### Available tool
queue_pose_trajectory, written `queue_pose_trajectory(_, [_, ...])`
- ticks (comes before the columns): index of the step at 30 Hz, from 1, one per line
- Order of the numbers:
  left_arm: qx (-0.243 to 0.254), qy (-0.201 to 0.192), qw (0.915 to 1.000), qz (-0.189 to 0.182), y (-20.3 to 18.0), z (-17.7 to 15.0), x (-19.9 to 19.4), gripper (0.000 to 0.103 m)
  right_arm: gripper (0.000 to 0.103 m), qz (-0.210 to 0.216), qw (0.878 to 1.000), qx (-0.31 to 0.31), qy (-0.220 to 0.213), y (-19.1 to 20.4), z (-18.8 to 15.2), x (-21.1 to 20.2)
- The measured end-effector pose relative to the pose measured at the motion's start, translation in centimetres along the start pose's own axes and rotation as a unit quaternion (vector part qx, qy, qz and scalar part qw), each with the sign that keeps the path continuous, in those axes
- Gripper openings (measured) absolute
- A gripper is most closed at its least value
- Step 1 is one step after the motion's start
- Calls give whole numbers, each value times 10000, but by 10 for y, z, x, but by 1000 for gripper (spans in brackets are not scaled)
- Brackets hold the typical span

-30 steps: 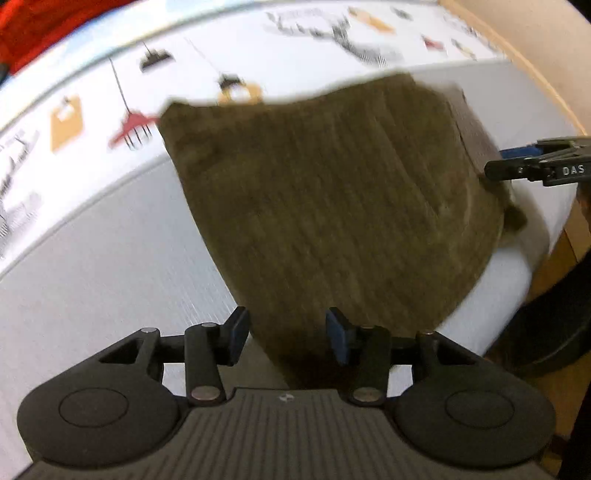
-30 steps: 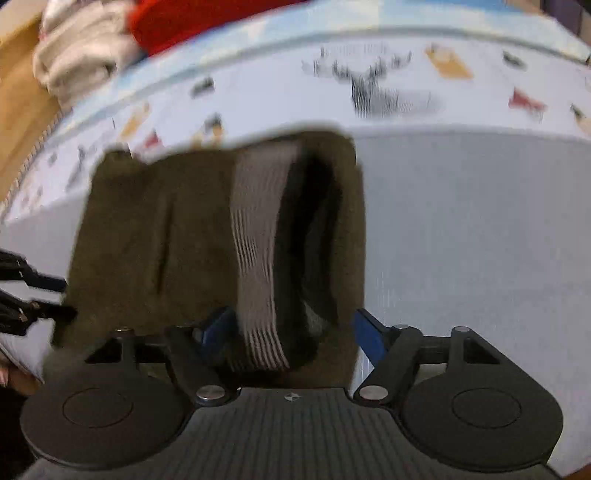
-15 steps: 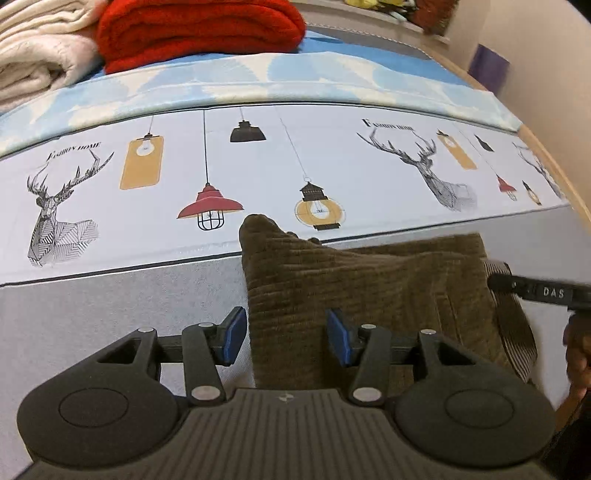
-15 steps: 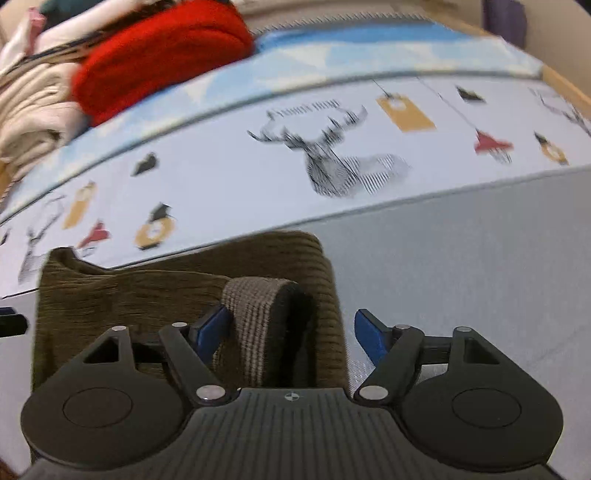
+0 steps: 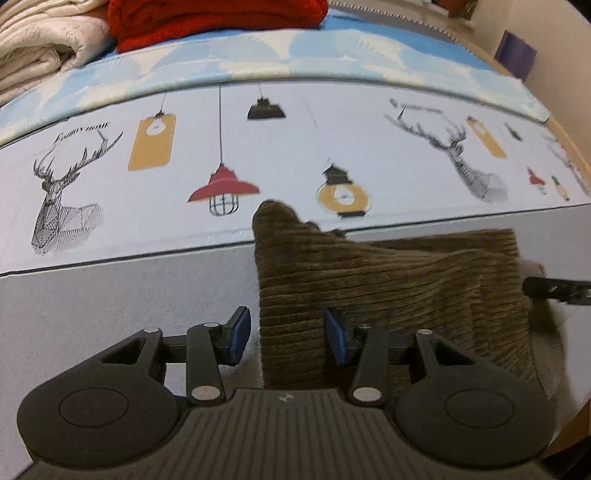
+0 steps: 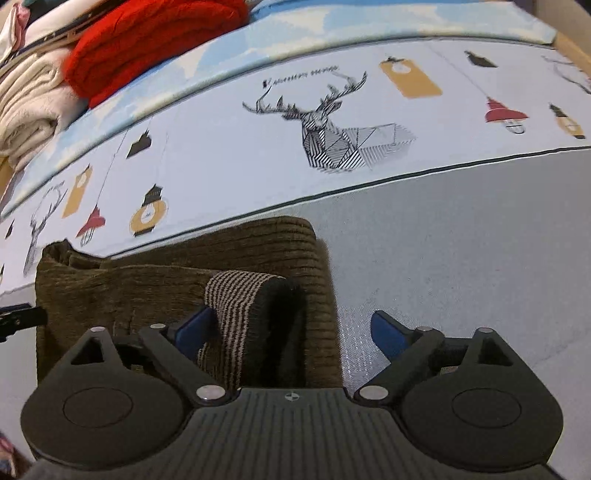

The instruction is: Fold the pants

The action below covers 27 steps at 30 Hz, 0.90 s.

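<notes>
The brown corduroy pants (image 5: 388, 280) lie folded on the grey bed cover (image 5: 110, 306). My left gripper (image 5: 286, 332) straddles their left edge. Its jaws are closing, and a strip of grey cover still shows between the left pad and the cloth. In the right wrist view the pants (image 6: 147, 284) show a striped waistband lining (image 6: 236, 295) at their right end. My right gripper (image 6: 291, 330) stands over that end with its jaws opening wide, the right pad clear of the cloth. One right gripper finger (image 5: 554, 288) juts in at the pants' far right edge.
Behind the pants runs a pale sheet (image 5: 280, 155) printed with deer and lamps. A red blanket (image 5: 218, 18) and a cream blanket (image 5: 40, 48) are stacked at the far side. A wooden bed edge (image 6: 576, 48) curves along the right.
A second ago the pants hung spread and blurred in front of both cameras; now they rest folded on the cover. The right jaws have spread much wider. Both views swung up toward the printed sheet.
</notes>
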State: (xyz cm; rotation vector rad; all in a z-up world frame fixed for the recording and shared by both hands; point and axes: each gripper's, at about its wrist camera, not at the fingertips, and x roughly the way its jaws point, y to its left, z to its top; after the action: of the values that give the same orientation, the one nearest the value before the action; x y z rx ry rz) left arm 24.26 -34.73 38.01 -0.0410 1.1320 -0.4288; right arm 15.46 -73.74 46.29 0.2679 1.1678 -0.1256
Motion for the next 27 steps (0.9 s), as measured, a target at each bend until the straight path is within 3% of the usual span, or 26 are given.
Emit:
queue_pose_trajectory(4, [-151,147,9998,9,5,3,12,52,99,175,9993,256,218,-10,4,4])
queue_pose_trajectory(6, [-331,243,9992,7,12,4,19,60,100,311,9972,606,311,-17,4,8])
queue_pose_trajectory(7, [-442,293,9986,34,15,4,22,69,102,346,9968,651,321,-17,4,9])
queue_pose_trajectory(8, [-561,339,9978,72,20,5,25,80,102,342,9971,601,311,-17,4,11])
queue_pose_trajectory(10, [-763,419,9962,62,27,6,30,89,102,413,9979,418,259,-16,4,12])
queue_pose_trajectory(15, [-1509,802,9821,-796,47,3,48,89,102,786,9935,685,454,-26,4,22])
queue_pose_trajectory(20, [-1763,982,9717,-1228,50,1,63,89,102,998,9898,847,565,-26,4,31])
queue_pose_trajectory(22, [-1755,1003,9696,-1379,47,1,67,86,102,1049,9892,847,581,-24,5,34])
queue_pose_trajectory(25, [-1585,859,9729,-1445,40,6,67,63,102,1151,9883,809,592,-21,7,39])
queue_pose_trajectory(27, [-1359,760,9785,-1350,32,13,62,48,96,1130,9905,638,457,-15,10,38])
